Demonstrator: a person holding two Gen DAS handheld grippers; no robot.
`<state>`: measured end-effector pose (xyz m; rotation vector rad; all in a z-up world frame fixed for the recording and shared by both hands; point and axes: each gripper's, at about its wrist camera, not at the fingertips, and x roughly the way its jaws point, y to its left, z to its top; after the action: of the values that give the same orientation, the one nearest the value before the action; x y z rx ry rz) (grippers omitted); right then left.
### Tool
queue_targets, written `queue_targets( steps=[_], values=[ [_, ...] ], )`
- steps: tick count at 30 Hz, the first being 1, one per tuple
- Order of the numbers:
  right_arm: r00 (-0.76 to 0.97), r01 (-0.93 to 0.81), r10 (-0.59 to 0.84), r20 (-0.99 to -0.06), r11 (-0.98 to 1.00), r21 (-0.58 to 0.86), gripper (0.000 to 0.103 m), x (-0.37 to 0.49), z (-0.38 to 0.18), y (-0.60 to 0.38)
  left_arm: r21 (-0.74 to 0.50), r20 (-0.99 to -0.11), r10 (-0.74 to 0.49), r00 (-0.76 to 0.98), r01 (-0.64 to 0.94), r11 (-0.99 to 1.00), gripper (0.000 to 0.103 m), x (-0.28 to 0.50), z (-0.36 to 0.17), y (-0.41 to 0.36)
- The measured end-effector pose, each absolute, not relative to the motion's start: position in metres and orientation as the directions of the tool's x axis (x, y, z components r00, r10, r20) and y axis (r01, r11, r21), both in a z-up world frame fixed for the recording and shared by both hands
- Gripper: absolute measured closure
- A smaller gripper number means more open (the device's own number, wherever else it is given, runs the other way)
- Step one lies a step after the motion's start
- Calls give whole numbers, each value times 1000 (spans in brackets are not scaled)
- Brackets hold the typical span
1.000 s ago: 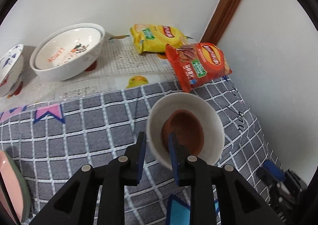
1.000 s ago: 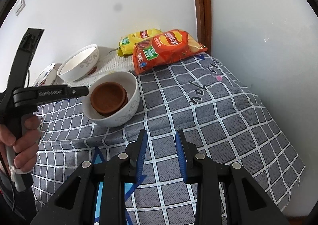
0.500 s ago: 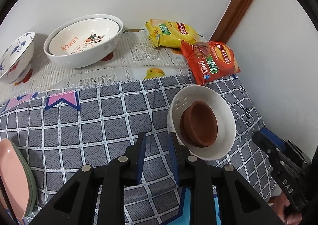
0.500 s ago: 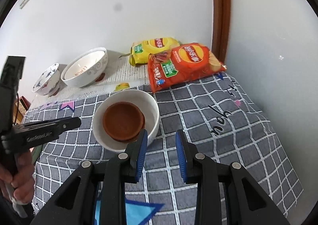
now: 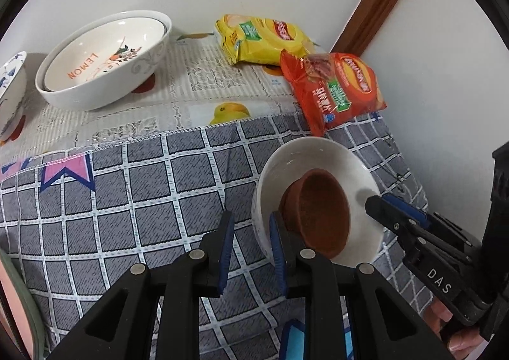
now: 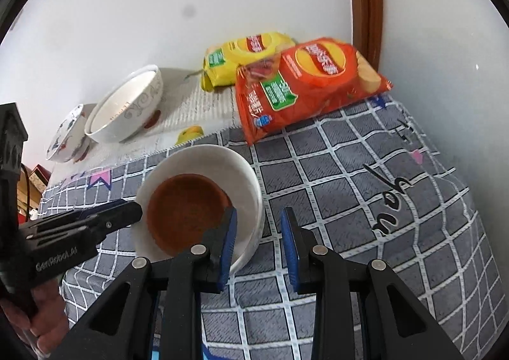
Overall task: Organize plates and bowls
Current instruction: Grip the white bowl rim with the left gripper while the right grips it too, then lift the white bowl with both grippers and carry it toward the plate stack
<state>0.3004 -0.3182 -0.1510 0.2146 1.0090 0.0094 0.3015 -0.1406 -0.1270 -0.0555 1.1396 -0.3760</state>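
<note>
A white bowl (image 5: 318,153) (image 6: 197,156) with a small brown bowl (image 5: 318,213) (image 6: 187,213) nested inside it rests on the grey checked cloth. My left gripper (image 5: 251,232) is open. Its jaws stand astride the white bowl's near-left rim, one finger inside and one outside, with cloth showing in the gap. My right gripper (image 6: 259,232) is also open and straddles the opposite rim in the same way. Each gripper shows in the other's view, the right one (image 5: 375,201) and the left one (image 6: 127,210), at opposite sides of the bowl.
At the back left a "LEMON" bowl sits nested in a larger white bowl (image 5: 101,57), with a blue-patterned bowl (image 5: 11,89) beside them. Yellow (image 5: 261,38) and red (image 5: 334,86) chip bags lie at the back right by the wall. A pink plate (image 5: 12,296) shows at the left edge.
My right gripper has moved left onto the white bowl, its jaws now across the rim. The left gripper has come down closer to the bowl's other side. Both jaw gaps look unchanged.
</note>
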Motion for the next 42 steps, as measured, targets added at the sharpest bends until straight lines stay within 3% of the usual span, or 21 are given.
queue_targets(
  steps=[7, 42],
  values=[
    [491, 99, 86, -867, 983, 153, 86, 318, -164, -315, -219, -887, -309, 343, 277, 936, 81, 307, -136, -149],
    [495, 101, 65, -867, 986, 132, 86, 331, -179, -315, -174, -894, -276, 353, 294, 940, 88, 313, -155, -163]
  ],
)
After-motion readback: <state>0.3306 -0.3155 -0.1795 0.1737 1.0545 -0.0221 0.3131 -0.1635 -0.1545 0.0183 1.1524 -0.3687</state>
